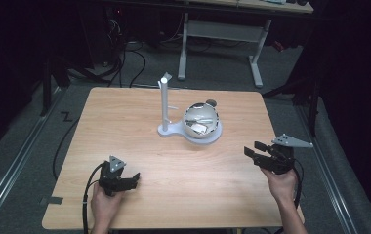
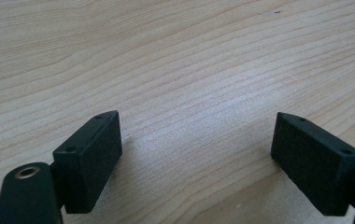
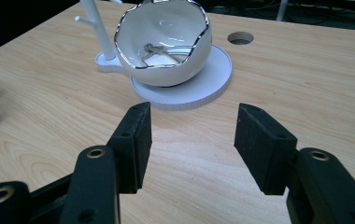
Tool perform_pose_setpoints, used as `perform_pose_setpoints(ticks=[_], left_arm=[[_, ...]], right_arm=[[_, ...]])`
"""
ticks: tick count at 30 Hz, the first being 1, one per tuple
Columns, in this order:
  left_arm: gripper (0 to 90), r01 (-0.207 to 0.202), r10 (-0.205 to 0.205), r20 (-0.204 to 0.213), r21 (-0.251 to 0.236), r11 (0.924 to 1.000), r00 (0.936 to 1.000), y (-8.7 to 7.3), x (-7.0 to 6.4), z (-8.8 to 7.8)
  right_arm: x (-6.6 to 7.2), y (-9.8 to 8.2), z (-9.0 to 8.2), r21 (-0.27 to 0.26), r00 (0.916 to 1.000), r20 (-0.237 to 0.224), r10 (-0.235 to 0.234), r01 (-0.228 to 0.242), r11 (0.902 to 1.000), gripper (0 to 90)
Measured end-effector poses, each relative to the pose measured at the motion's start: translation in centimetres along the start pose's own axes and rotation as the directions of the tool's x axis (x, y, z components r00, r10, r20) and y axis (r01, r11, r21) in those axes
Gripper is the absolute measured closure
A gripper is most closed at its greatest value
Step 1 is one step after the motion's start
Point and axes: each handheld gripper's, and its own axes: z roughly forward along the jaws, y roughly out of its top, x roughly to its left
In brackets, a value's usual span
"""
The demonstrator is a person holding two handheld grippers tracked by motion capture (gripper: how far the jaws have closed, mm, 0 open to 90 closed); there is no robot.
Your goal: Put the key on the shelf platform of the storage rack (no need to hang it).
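Right gripper view has the right hand-held gripper (image 3: 192, 140) open and empty, aimed at the white bowl (image 3: 166, 51) ahead on its stand base (image 3: 213, 86), apparently lining up a reach; left hand-held gripper (image 2: 196, 154) open, idle above bare tabletop (image 2: 175, 56).

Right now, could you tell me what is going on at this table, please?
A person holds the left gripper open and empty over bare wooden table. The right gripper, jaws apart and empty, points at the white silver-rimmed bowl on its round white stand, short of it. Small metal pieces lie inside the bowl.
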Motion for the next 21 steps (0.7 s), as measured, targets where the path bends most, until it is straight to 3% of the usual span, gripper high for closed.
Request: perform_pose_setpoints(ticks=[7,10,21], left_arm=[[16.6,0.001,-0.001,-0.001,0.000,1.0000,1.0000,0.0,0.0,0.0],[16.6,0.001,-0.001,-0.001,0.000,1.0000,1.0000,0.0,0.0,0.0],[16.6,0.001,-0.001,-0.001,0.000,1.0000,1.0000,0.0,0.0,0.0]], right_arm=[[0.5,-0.6,0.5,0.004,0.9994,-0.031,0.017,-0.017,0.9998,46.8],[0.8,-0.9,0.9,0.011,0.9998,-0.022,0.003,-0.003,0.9999,46.9],[1.6,-2.2,2.1,0.016,0.9988,-0.045,0.020,-0.019,0.9997,47.3]])
